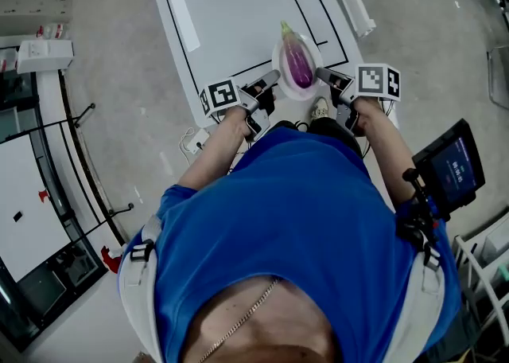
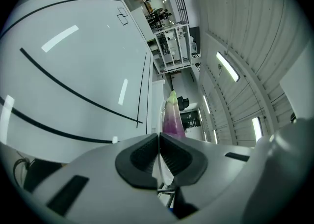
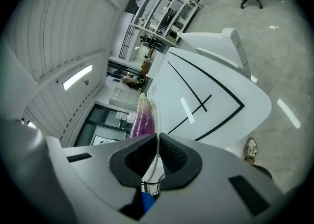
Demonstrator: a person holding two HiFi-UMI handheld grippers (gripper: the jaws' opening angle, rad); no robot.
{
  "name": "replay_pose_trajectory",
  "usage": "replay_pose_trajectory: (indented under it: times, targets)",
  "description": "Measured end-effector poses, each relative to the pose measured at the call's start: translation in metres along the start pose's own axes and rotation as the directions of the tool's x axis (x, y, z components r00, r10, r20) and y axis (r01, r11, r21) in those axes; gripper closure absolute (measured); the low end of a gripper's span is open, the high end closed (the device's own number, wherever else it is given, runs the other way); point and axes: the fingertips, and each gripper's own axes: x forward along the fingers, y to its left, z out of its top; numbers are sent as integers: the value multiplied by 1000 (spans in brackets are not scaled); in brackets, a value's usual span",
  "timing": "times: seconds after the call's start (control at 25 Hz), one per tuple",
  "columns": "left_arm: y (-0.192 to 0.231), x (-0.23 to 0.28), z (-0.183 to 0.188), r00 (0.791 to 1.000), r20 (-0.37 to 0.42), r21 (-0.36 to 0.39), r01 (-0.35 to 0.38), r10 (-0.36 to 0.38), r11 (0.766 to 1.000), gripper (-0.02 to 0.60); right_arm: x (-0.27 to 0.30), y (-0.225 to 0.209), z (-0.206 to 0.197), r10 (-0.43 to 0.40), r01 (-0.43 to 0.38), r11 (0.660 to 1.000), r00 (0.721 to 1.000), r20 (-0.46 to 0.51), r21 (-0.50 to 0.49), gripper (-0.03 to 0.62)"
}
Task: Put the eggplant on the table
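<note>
Two sets of my fingers (image 2: pixel 142 158) clench the white plate's (image 1: pixel 278 55) rim, left gripper (image 1: pixel 273 80) at 8 o'clock, right gripper (image 1: pixel 322 75) at 4; the eggplant (image 1: pixel 298 64) on it, over the bench (image 1: pixel 231 27) edge, looks glossy, light, roll-prone: I'd pinch its thick middle.

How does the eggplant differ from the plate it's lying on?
The eggplant is purple with a green tip, the plate plain white. The eggplant is long, the plate round. The left claw and right claw pinch only the plate, not the eggplant. Both are between the claws.
</note>
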Motion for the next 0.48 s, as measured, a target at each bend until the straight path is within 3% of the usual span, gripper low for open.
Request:
replay_pose_trajectory:
  times: [0.48]
  targets:
    - [-2, -2, 7, 995, 90, -43, -45, 49, 998, 558, 9, 4, 14, 19, -21, 1000, 994, -103, -16, 577]
